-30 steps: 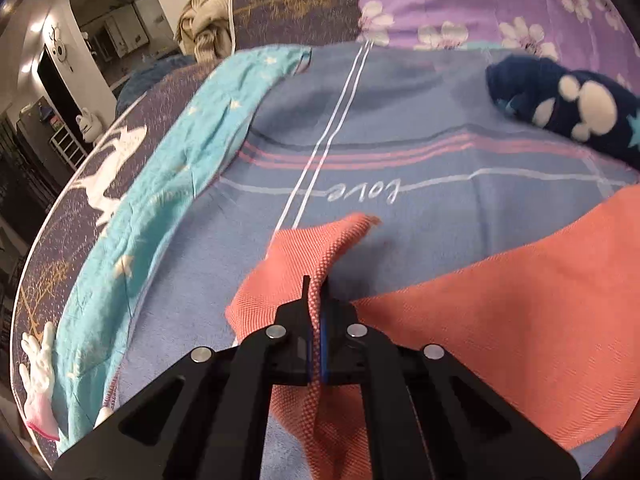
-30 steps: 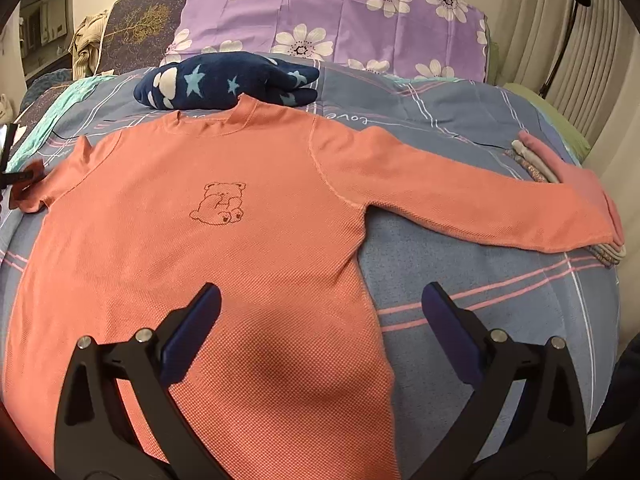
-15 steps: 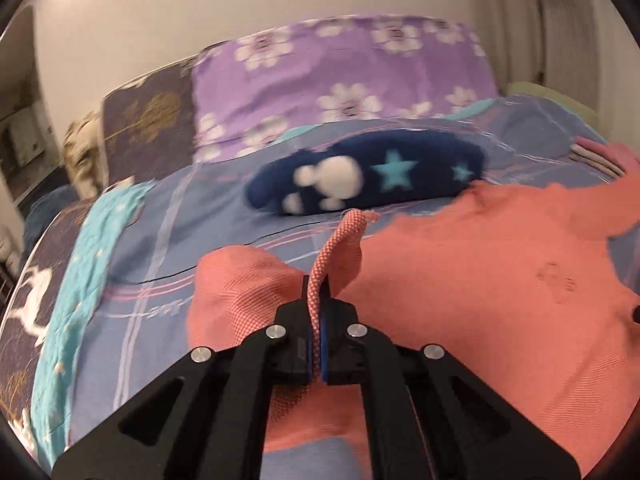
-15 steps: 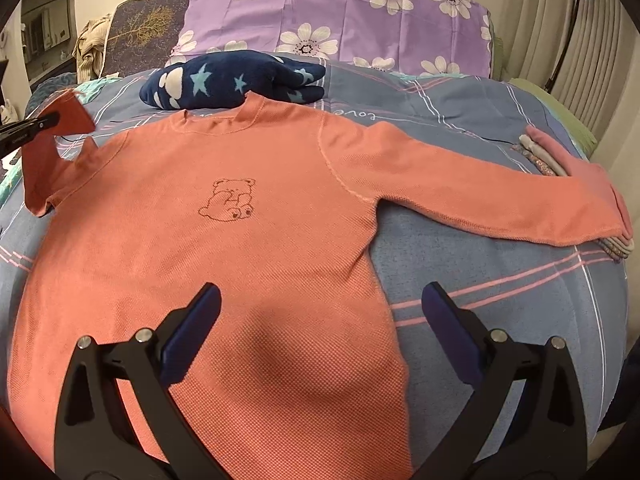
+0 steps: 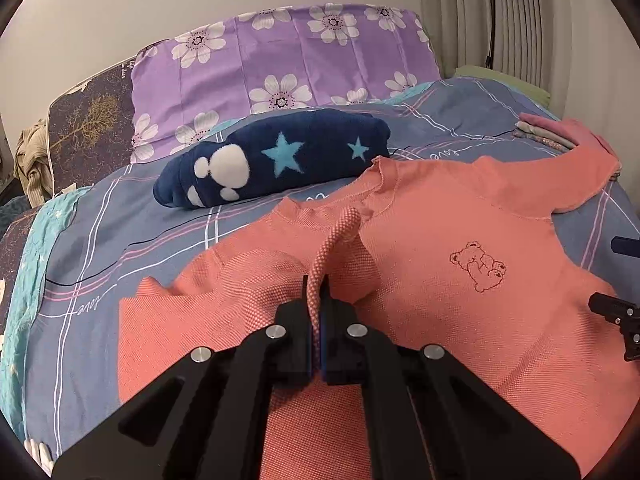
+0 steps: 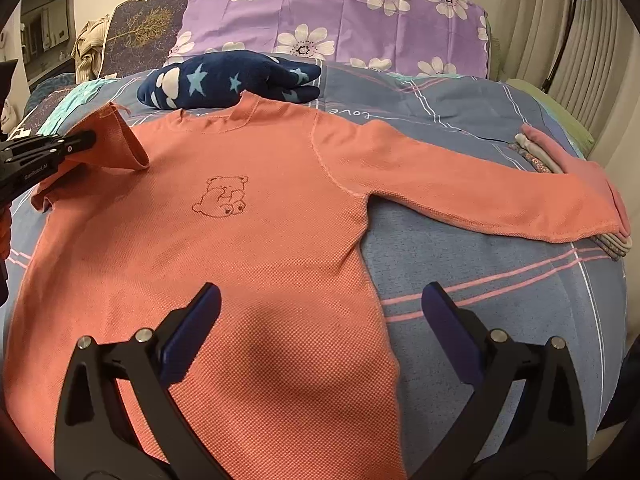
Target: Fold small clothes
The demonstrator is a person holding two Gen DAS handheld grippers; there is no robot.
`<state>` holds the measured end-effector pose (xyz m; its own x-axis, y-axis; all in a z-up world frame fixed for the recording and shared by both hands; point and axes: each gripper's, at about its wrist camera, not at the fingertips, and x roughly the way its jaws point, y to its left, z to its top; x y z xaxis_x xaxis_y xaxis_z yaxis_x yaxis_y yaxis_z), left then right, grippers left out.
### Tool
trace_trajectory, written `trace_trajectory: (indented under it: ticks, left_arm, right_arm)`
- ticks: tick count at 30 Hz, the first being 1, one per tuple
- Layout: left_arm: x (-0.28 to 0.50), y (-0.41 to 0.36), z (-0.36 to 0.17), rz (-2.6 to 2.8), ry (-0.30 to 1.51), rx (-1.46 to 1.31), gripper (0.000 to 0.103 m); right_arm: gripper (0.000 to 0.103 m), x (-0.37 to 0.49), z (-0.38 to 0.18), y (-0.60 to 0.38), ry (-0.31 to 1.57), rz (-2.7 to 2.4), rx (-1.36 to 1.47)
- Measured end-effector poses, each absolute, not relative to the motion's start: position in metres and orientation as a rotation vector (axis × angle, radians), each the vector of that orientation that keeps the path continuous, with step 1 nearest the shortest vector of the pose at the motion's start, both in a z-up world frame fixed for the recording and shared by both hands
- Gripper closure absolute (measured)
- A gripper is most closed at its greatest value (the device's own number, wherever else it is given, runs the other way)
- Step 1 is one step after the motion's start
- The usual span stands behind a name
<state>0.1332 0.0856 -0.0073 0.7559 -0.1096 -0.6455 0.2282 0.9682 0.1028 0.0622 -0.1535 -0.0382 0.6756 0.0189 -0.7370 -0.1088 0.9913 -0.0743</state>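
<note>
A coral long-sleeved shirt [image 6: 260, 248] with a small bear outline on the chest lies face up on the bed. My left gripper [image 5: 319, 300] is shut on the cuff of the shirt's left sleeve [image 5: 340, 236], which is lifted and carried inward over the shoulder. In the right wrist view the left gripper [image 6: 90, 140] enters from the left edge, holding that sleeve [image 6: 116, 144] above the shirt. My right gripper [image 6: 320, 316] hovers open over the shirt's lower hem, with nothing between its fingers. The other sleeve [image 6: 480, 192] lies stretched out to the right.
A dark blue plush blanket [image 6: 228, 80] with stars lies just beyond the collar. A purple flowered pillow [image 6: 340, 16] stands at the headboard. A small stack of folded clothes [image 6: 552, 160] sits under the right cuff. A teal cloth [image 5: 28, 272] runs along the bed's left side.
My left gripper has swung to the right with the sleeve cuff, lifting it off the bedsheet and bringing it over the shirt's shoulder. The right gripper has kept still and open.
</note>
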Motion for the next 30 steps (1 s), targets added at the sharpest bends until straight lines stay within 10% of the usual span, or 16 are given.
trace_trajectory:
  ticks: [10, 12, 16, 17, 24, 28, 30]
  left_arm:
    - [0.124, 0.084, -0.021, -0.214, 0.716, 0.13, 0.101]
    - [0.122, 0.084, -0.026, -0.218, 0.725, 0.119, 0.101]
    - [0.115, 0.085, -0.035, -0.231, 0.742, 0.089, 0.101]
    - [0.113, 0.086, -0.036, -0.234, 0.746, 0.082, 0.101]
    - [0.098, 0.091, -0.039, -0.25, 0.75, 0.064, 0.101]
    - [0.094, 0.092, -0.042, -0.258, 0.75, 0.061, 0.101]
    - [0.093, 0.09, -0.042, -0.26, 0.747, 0.067, 0.1]
  right_arm:
    - [0.002, 0.078, -0.038, -0.143, 0.861, 0.17, -0.084]
    - [0.013, 0.088, -0.032, -0.138, 0.863, 0.213, -0.06]
    - [0.082, 0.117, -0.026, -0.118, 0.926, 0.341, -0.01]
    - [0.086, 0.123, -0.027, -0.113, 0.949, 0.374, 0.009]
    - [0.085, 0.19, -0.04, -0.049, 1.105, 0.613, 0.064]
    - [0.036, 0.212, -0.038, -0.019, 1.153, 0.699, 0.034]
    - [0.029, 0.219, -0.04, -0.011, 1.192, 0.707, 0.052]
